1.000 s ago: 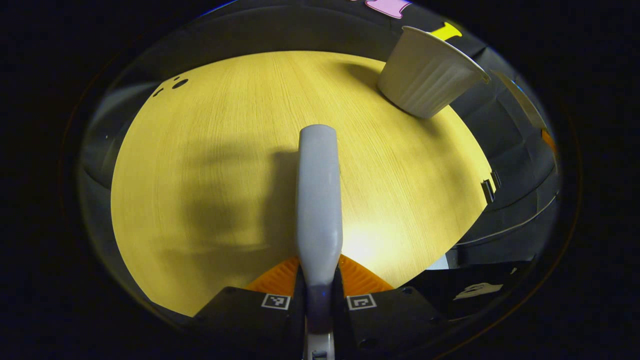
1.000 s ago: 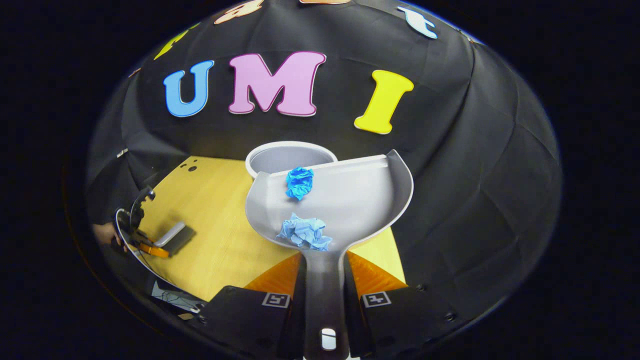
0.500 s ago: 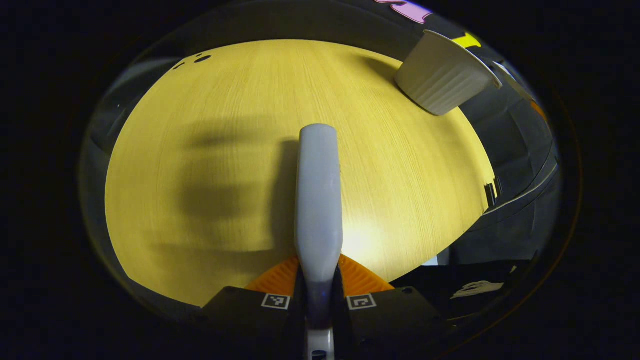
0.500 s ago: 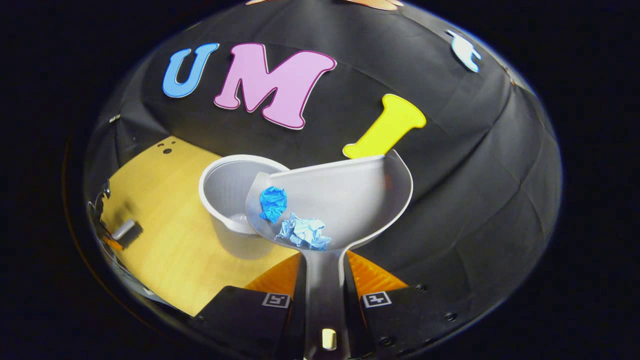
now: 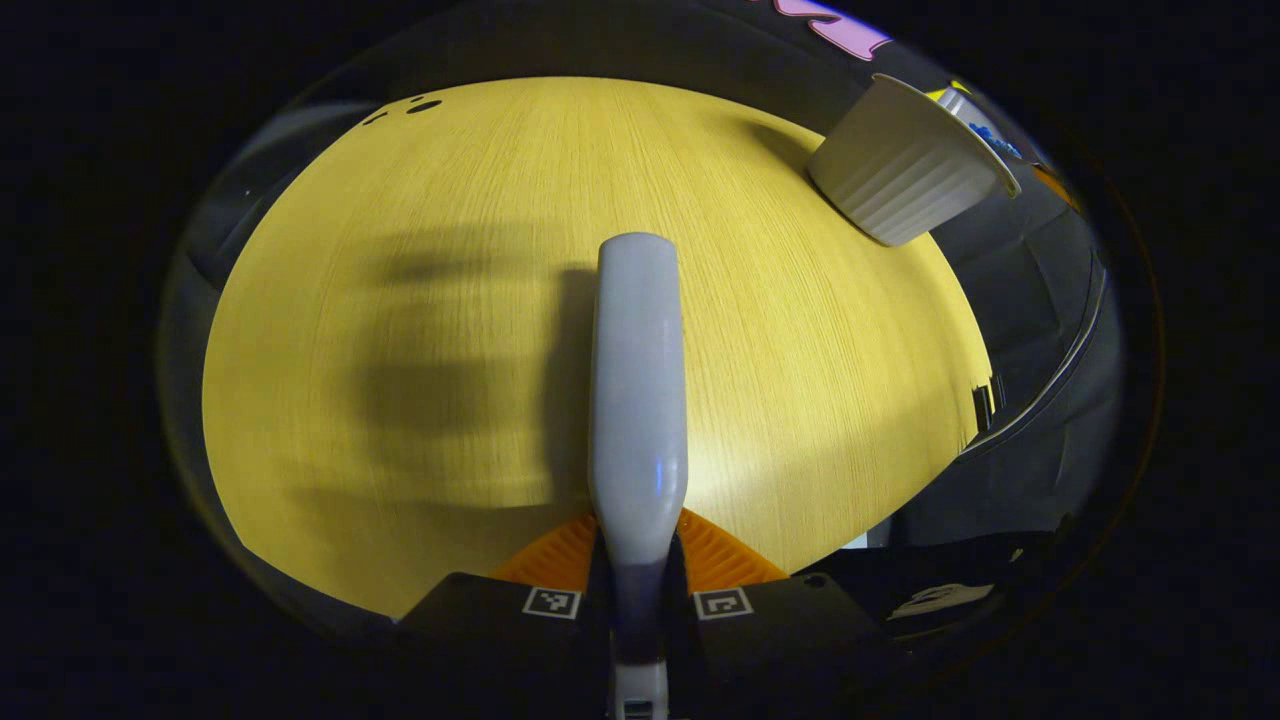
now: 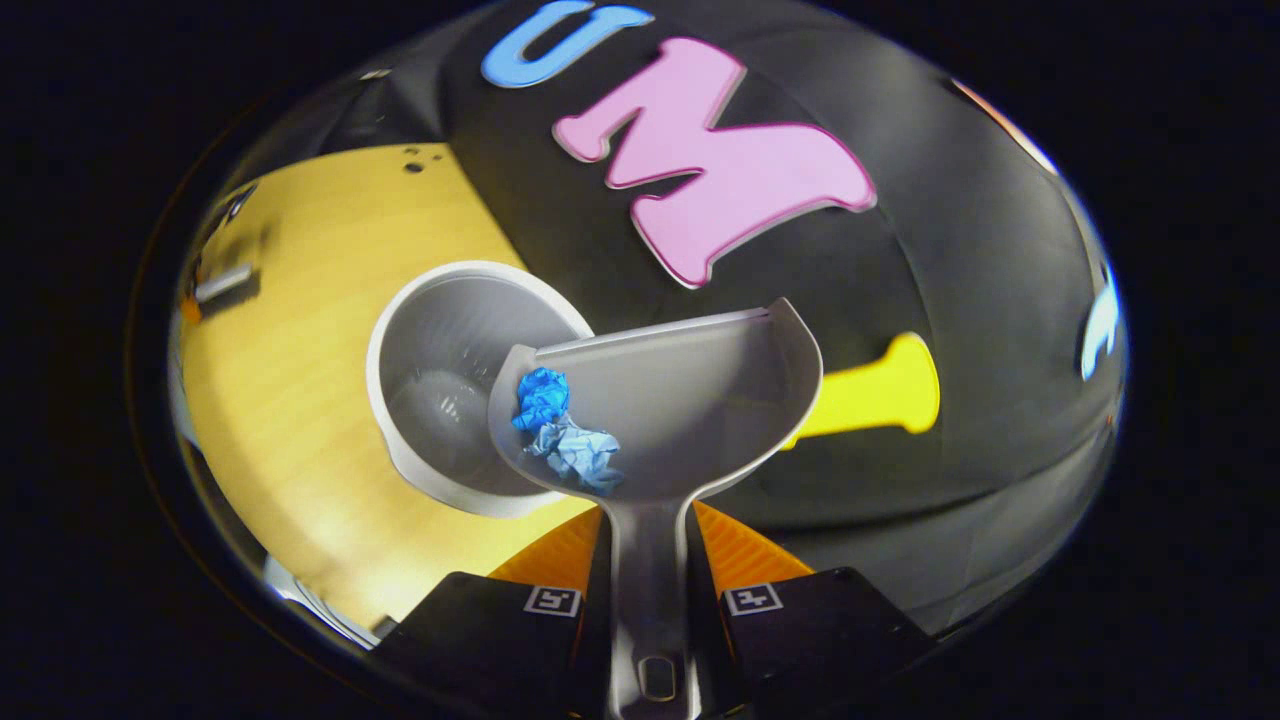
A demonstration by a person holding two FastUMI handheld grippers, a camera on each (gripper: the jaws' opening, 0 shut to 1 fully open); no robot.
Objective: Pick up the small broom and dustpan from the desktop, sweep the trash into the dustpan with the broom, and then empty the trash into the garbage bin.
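Note:
My right gripper [image 6: 648,545] is shut on the handle of the grey dustpan [image 6: 700,400]. The pan hangs tilted toward its left side, with that side over the mouth of the white garbage bin [image 6: 440,370]. Two crumpled paper balls lie against its low left rim: a dark blue one [image 6: 540,396] and a pale blue one [image 6: 582,452]. My left gripper [image 5: 637,545] is shut on the grey broom [image 5: 637,390] above the yellow table [image 5: 400,300]. In the left gripper view the bin [image 5: 900,170] stands at the far right, with the dustpan's rim [image 5: 968,108] over it.
The bin stands near the table's back edge by the black cloth wall [image 6: 900,280]. Two small dark holes [image 5: 424,104] mark the table's far left corner. In the right gripper view the other gripper with the broom [image 6: 222,282] is far off to the left over the table [image 6: 290,330].
The right gripper has rolled the dustpan leftward and come closer over the bin. Both paper balls have slid to the pan's left rim. The left gripper has barely moved.

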